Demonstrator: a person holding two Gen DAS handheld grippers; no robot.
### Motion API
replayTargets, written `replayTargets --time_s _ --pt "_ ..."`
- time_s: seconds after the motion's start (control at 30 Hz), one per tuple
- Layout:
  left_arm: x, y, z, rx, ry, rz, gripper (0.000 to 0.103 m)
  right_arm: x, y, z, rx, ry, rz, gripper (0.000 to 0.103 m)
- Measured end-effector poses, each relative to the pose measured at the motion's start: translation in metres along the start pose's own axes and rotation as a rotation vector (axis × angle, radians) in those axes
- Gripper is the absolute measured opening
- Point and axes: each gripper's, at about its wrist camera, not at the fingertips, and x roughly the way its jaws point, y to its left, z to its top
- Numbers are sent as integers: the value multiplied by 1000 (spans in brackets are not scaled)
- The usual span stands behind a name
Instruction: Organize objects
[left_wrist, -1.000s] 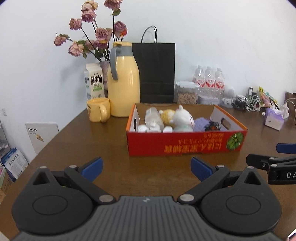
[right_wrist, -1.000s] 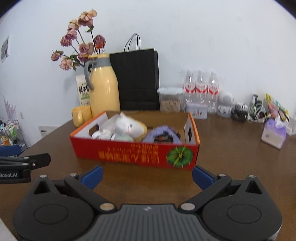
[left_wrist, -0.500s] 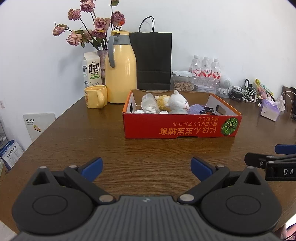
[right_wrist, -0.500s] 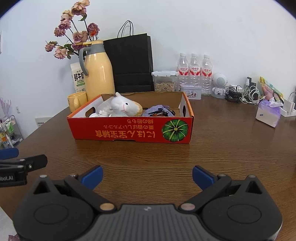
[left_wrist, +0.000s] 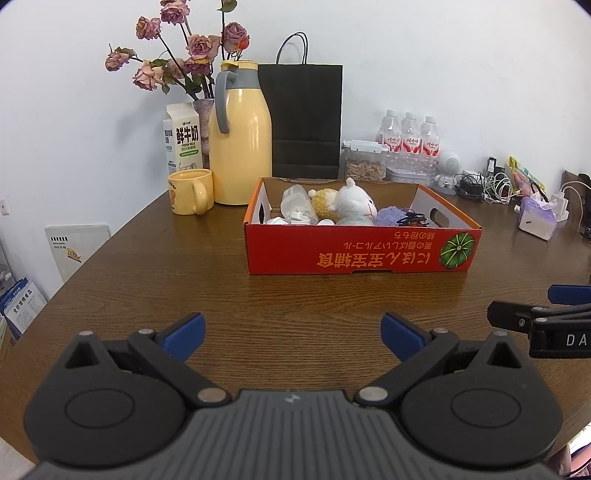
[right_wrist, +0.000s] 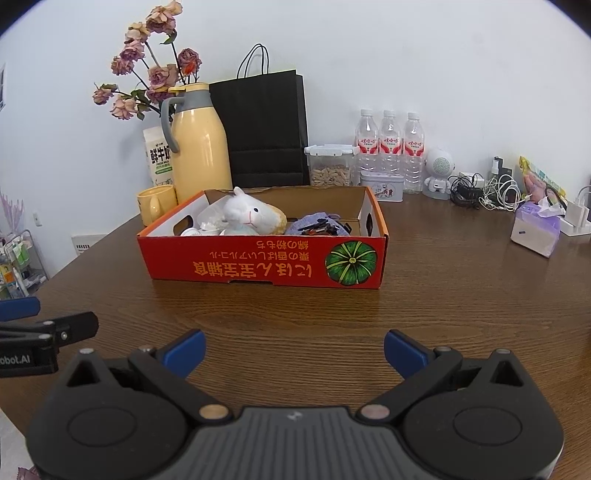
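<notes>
Two grippers are held low over the brown wooden worktop (left_wrist: 147, 266), well short of the red cardboard box (left_wrist: 362, 251) that is set near its middle. Behind the box, a black paper bag (left_wrist: 304, 118) and a yellow thermos jug (left_wrist: 240, 147) are stood against the wall. The left gripper (left_wrist: 291, 330) is seen with its jaws spread wide and nothing between them; the right gripper (right_wrist: 293, 349) is likewise parted and unloaded. Inside the box, a white plush lamb (right_wrist: 251, 214) is laid beside a purple cloth (right_wrist: 314, 221), with small black clips (right_wrist: 325, 227) heaped on the cloth.
</notes>
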Motion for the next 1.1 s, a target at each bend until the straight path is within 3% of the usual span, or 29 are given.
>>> replayTargets --time_s 1.1 --pt "0 -1 0 2 0 -2 103 1 2 1 -5 -1 3 103"
